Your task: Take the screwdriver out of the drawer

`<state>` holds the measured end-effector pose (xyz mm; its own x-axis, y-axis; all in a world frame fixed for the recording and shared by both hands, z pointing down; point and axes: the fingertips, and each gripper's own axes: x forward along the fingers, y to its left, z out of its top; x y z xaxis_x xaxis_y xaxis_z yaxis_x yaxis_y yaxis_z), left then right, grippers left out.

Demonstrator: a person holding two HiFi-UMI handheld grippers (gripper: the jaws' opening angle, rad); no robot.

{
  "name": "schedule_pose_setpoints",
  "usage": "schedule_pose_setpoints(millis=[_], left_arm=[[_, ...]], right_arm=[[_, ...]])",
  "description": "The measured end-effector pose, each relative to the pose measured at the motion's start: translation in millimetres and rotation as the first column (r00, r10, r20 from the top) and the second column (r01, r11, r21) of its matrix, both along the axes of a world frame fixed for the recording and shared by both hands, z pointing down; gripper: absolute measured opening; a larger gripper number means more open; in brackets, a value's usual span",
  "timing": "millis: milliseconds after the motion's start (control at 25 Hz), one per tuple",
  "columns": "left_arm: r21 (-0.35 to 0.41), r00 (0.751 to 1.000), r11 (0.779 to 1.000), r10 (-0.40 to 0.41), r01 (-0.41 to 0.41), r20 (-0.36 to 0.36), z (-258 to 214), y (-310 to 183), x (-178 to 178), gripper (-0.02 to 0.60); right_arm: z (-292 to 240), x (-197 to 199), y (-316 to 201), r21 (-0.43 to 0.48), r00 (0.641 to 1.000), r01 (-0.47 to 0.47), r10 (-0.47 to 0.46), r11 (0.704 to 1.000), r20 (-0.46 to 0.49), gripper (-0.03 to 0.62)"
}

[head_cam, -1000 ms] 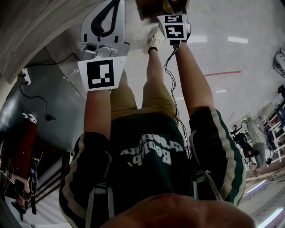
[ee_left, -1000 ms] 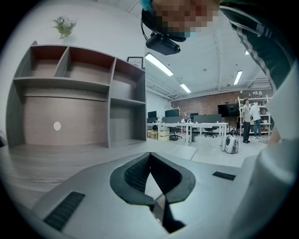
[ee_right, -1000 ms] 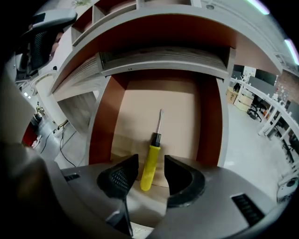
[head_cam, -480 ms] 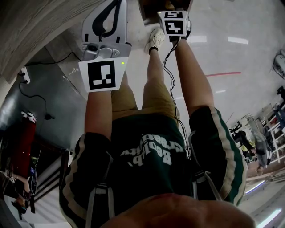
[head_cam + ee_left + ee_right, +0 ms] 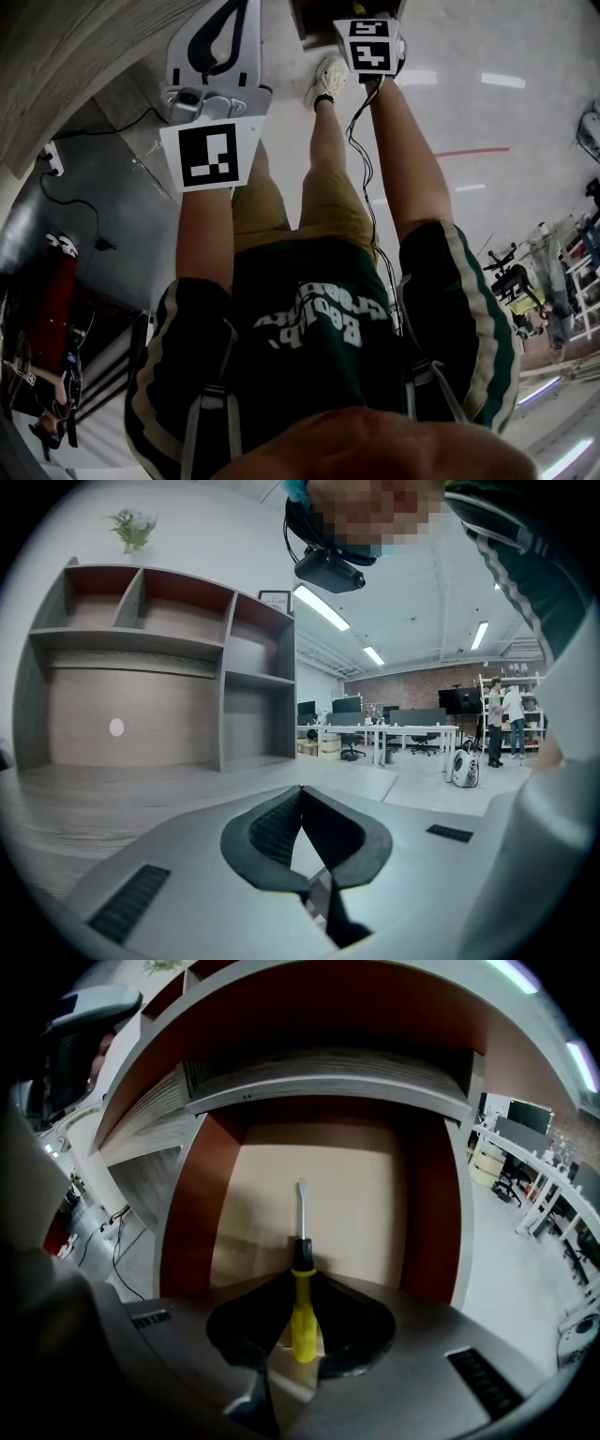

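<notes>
Jaws of right gripper [image 5: 300, 1279] closing on one screwdriver [image 5: 302, 1321].

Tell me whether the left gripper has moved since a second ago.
No. In the head view the left gripper sits at the same spot relative to the wall socket, apart from a slight wobble.

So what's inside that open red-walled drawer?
A yellow-handled screwdriver, black collar and metal shaft, with the right hand-held gripper closing its jaws on the handle. The gripper's body covers the near end of the red-brown-walled drawer.
</notes>
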<state>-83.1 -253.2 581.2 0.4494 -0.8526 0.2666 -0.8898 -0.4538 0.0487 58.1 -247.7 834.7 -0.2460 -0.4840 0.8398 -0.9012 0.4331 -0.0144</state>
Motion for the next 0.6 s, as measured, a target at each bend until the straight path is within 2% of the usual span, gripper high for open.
schedule_pose_setpoints(millis=[320, 600], left_arm=[[0.001, 1.000, 1.000, 0.005, -0.005, -0.004, 6, 3, 1, 0.017], [0.007, 1.000, 1.000, 0.019, -0.019, 0.016, -10, 15, 7, 0.017]], right_arm=[[-6, -2, 9, 0.003, 0.999, -0.024, 0.024, 1.000, 0.042, 0.081], [-38, 10, 29, 0.035, 0.996, -0.048, 0.045, 0.998, 0.075, 0.081]])
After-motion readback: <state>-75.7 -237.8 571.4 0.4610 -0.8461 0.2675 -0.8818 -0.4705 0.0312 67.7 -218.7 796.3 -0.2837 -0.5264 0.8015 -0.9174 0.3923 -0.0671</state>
